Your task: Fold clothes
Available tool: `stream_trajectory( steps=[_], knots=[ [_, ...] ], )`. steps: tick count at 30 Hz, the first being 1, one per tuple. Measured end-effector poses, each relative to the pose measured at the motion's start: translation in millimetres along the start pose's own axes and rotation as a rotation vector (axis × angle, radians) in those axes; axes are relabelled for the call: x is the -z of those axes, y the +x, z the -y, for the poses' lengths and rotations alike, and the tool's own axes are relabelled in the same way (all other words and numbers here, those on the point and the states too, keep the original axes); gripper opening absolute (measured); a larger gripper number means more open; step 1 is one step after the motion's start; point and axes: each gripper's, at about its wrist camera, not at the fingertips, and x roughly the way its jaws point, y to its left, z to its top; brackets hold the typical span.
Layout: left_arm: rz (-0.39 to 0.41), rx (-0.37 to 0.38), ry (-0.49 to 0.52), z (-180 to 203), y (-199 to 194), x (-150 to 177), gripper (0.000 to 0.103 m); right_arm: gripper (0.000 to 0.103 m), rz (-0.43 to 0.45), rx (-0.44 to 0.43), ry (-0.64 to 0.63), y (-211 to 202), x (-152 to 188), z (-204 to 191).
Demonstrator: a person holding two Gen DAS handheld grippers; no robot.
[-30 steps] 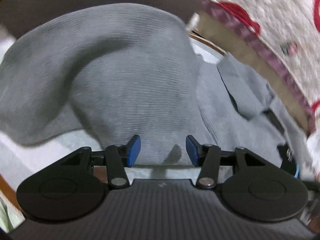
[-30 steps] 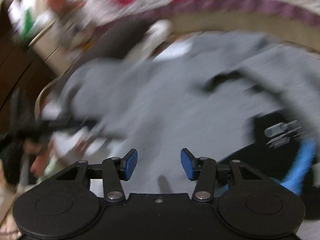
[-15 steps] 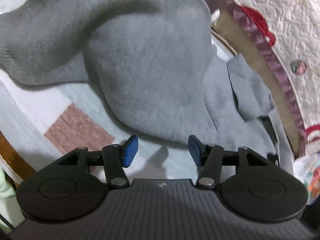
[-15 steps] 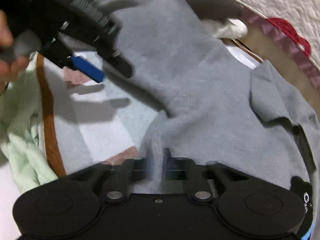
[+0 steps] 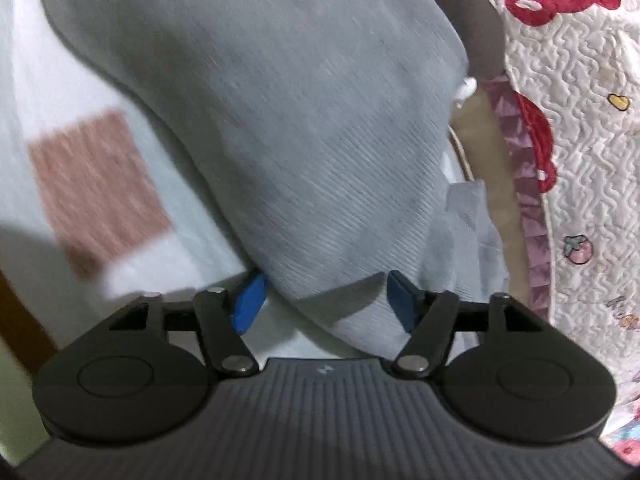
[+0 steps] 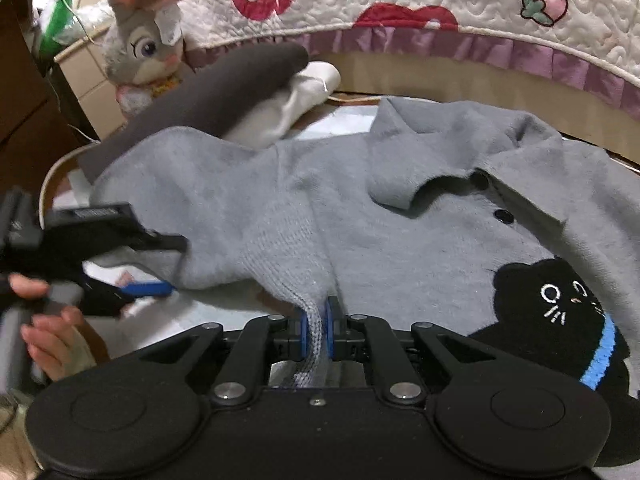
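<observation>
A grey knit sweater (image 6: 400,236) with a collar, dark buttons and a black cat patch (image 6: 552,312) lies spread on a pale blanket. My right gripper (image 6: 316,332) is shut on the ribbed cuff of its left sleeve (image 6: 316,320), near the front. In the left wrist view the sleeve (image 5: 304,152) fills the middle, and my left gripper (image 5: 324,304) is open with the sleeve's edge lying between its blue fingertips (image 5: 250,300). The left gripper also shows in the right wrist view (image 6: 120,260), held by a hand at the sleeve's left side.
A pale blanket with a brown square (image 5: 96,188) lies under the sweater. A quilted cover with red prints (image 6: 400,4) stands behind. A stuffed grey rabbit (image 6: 144,44), a dark grey roll (image 6: 224,88) and a white cloth (image 6: 296,100) lie at the back left.
My right gripper has closed on the sleeve cuff and pulled it toward me. My left gripper has moved in toward the sleeve, staying open.
</observation>
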Motion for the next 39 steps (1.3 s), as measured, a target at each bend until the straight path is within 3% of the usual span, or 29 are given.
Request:
stream_trajectory(
  steps=[4, 5, 6, 7, 12, 15, 16, 17, 18, 22, 24, 26, 28, 32, 34, 35, 37, 38, 39],
  knots=[
    [0.078, 0.013, 0.172, 29, -3, 10, 0.073, 0.010, 0.043, -0.127, 0.052, -13, -5, 3],
    [0.098, 0.016, 0.216, 37, -4, 12, 0.064, 0.010, 0.053, -0.146, 0.050, -16, -5, 2],
    [0.118, 0.019, 0.261, 44, -5, 15, 0.045, 0.010, 0.062, -0.165, 0.048, -19, -5, 1],
    [0.138, 0.022, 0.305, 52, -6, 17, 0.012, 0.010, 0.070, -0.183, 0.046, -21, -5, 1],
    [0.238, 0.037, 0.527, 89, -11, 29, 0.010, 0.007, 0.079, -0.155, 0.005, -38, -3, 6],
    [0.298, 0.045, 0.661, 112, -14, 36, 0.010, 0.006, 0.026, -0.032, -0.167, -34, 4, -5],
    [0.319, 0.048, 0.705, 119, -15, 39, 0.010, 0.009, 0.004, 0.030, -0.242, -31, 8, -13],
    [0.339, 0.051, 0.749, 127, -16, 41, 0.010, 0.019, -0.010, 0.078, -0.289, -25, 13, -21],
    [0.353, 0.046, 0.777, 129, -16, 40, 0.010, 0.027, -0.021, 0.072, -0.279, -18, 17, -24],
    [0.376, 0.043, 0.798, 127, -23, 34, 0.010, 0.051, -0.057, -0.026, -0.159, 6, 26, -34],
    [0.381, 0.047, 0.801, 123, -31, 32, 0.010, 0.070, -0.073, -0.045, -0.122, 18, 26, -43],
    [0.380, 0.045, 0.817, 123, -30, 32, 0.009, 0.071, -0.112, 0.047, -0.202, 32, 30, -60],
    [0.378, 0.037, 0.840, 124, -28, 32, 0.009, 0.071, -0.130, 0.084, -0.334, 40, 36, -80],
    [0.345, 0.109, 0.802, 127, -36, 23, 0.009, 0.070, -0.114, -0.084, -0.242, 23, 23, -83],
    [0.321, 0.157, 0.778, 129, -41, 18, 0.009, 0.073, -0.111, -0.072, -0.261, 24, 16, -89],
    [0.312, 0.176, 0.767, 129, -43, 15, 0.009, 0.077, -0.102, -0.044, -0.290, 28, 15, -94],
    [0.290, 0.209, 0.729, 127, -45, 10, 0.009, 0.083, -0.096, 0.120, -0.417, 43, 19, -110],
    [0.278, 0.221, 0.700, 124, -45, 7, 0.009, 0.080, -0.088, 0.198, -0.481, 48, 24, -112],
    [0.259, 0.226, 0.666, 121, -39, 4, 0.010, 0.064, -0.080, 0.276, -0.545, 52, 29, -113]
  ],
)
